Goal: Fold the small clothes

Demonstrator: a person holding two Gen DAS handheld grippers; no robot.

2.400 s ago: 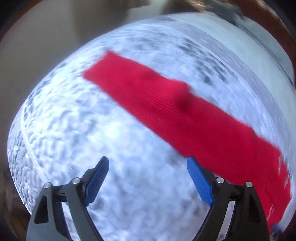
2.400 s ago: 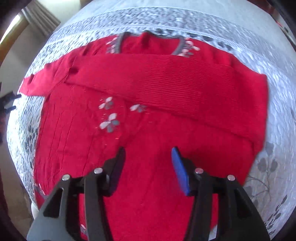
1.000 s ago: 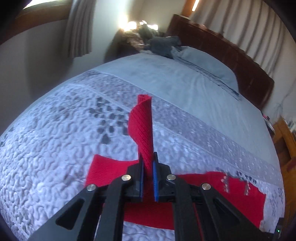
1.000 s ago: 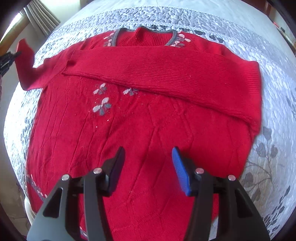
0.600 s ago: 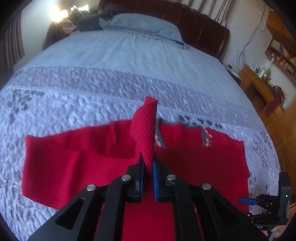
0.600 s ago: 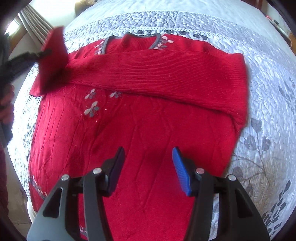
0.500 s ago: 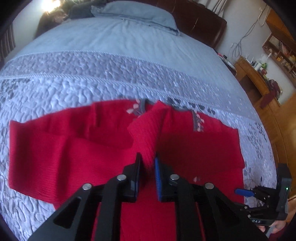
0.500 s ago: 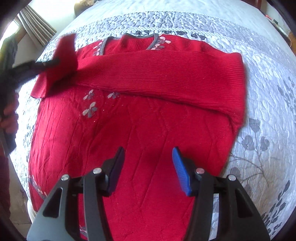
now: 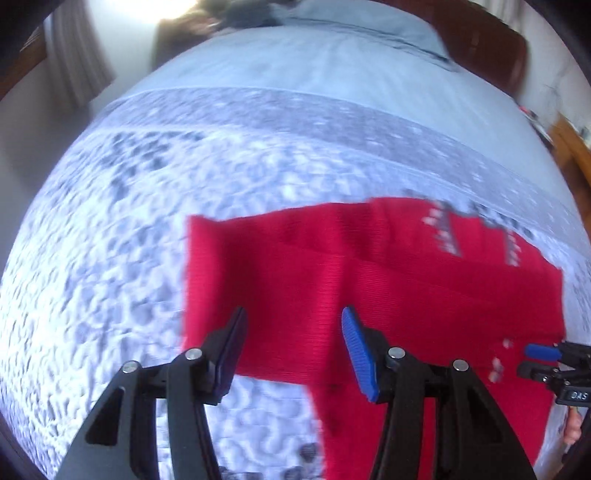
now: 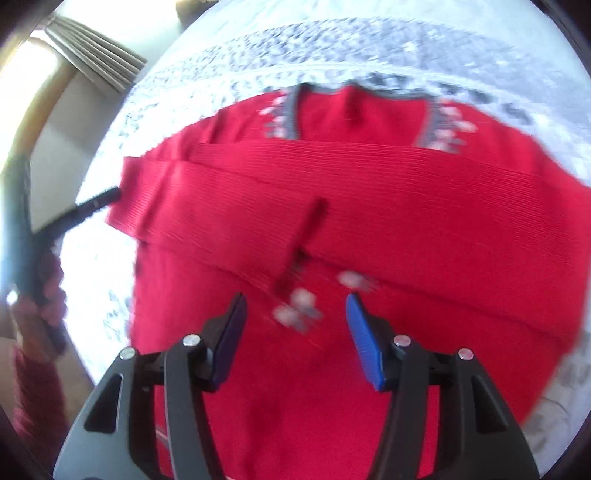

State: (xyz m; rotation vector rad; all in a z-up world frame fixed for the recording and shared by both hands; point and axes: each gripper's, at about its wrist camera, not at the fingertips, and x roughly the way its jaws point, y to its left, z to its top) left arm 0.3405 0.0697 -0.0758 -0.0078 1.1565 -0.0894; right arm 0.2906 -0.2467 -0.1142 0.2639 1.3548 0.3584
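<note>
Left wrist view. The left gripper (image 9: 291,347) is shown with its fingers (image 9: 358,354) spread wide and nothing held between them. Beyond the fingers, from 12 to 3 o'clock, the red sweater (image 9: 369,288) is seen lying flat on the quilted bedspread (image 9: 147,221) of the bed, with a folded sleeve (image 9: 258,280) laid across the body and its blunt folded end at 11 o'clock. The grey-trimmed neckline (image 9: 454,240) is placed at 2 o'clock. The right gripper (image 9: 546,358) is visible at 3 o'clock, at the sweater's far edge. A pillow (image 9: 351,26) and dark headboard (image 9: 491,48) are seen at 12 to 1 o'clock.

Right wrist view. The right gripper (image 10: 293,332) is likewise held wide open and empty above the sweater's body (image 10: 332,369), beside a pale flower motif (image 10: 299,306). Both sleeves are laid across the chest as one ribbed band (image 10: 369,192), below the neckline (image 10: 362,92) at 12 o'clock. The left gripper (image 10: 96,201) is seen at 9 o'clock, just beside the folded sleeve edge. Curtains (image 10: 96,62) hang at 10 o'clock.

The knit is judged soft, light and limp, with enough friction to stay where laid. A pinch at the hem corners or side edges is judged the best hold for the next fold.
</note>
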